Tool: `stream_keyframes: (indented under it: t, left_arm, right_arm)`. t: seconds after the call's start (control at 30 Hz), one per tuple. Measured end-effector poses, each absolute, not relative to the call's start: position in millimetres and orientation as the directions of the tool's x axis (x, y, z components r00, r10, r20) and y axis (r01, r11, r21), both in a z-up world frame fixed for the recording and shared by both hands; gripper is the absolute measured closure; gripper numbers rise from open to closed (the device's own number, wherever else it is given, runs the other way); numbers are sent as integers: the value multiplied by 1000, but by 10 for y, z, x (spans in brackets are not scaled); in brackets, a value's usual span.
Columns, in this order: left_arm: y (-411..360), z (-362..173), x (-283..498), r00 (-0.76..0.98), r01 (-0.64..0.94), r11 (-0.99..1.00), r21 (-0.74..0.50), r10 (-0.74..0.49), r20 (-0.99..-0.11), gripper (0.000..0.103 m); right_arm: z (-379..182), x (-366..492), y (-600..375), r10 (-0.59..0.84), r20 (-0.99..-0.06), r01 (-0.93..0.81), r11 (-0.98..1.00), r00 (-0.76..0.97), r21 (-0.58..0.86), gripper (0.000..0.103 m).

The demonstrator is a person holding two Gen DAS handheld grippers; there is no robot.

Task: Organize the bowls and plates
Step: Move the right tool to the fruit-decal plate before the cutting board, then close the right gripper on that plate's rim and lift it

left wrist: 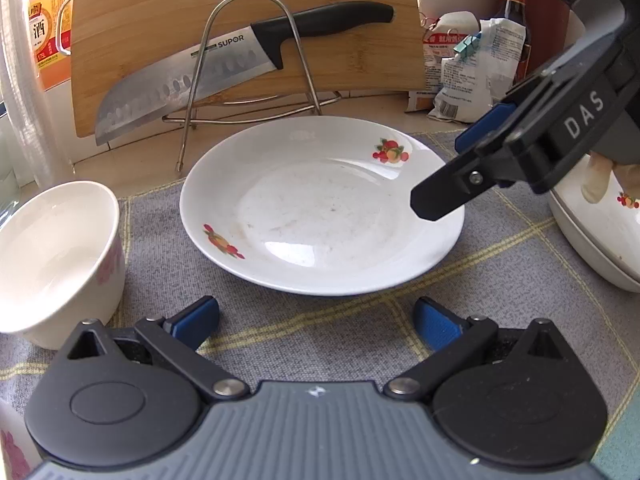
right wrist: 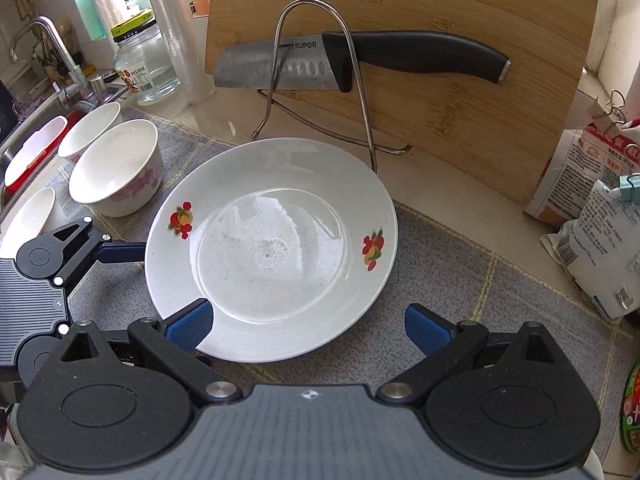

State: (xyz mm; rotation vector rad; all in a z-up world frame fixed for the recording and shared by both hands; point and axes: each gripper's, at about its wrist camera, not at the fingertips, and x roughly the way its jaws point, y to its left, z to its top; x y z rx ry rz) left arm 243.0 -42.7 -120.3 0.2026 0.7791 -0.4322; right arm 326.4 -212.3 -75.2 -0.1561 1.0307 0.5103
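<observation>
Reaching for the plate

Both claws spread, empty: right claw (right wrist: 306,324) straddles the plate (right wrist: 272,248) rim; left claw (left wrist: 316,320) waits just short. Next: clamp, lift.

A bamboo cutting board (right wrist: 440,92) stands upright well beyond the jaws, with a black-handled knife (right wrist: 360,60) propped against it inside a wire rack (right wrist: 320,76). A grey checked cloth (right wrist: 460,280) lies directly beneath the jaws. Ahead and to the right sit clipped food bags (right wrist: 600,232); ahead and to the left stand a glass jar (right wrist: 144,68) and a faucet (right wrist: 52,52).
</observation>
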Motion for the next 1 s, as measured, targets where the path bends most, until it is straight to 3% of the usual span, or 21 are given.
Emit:
stream_keyframes:
  t: [1.0]
  left_arm:
    - [-436,-1221,2557,643,467,884,20,-324,-694,0]
  right_arm:
    - [-1011,4021,-2012,428,-854,-541,812,297,219,1]
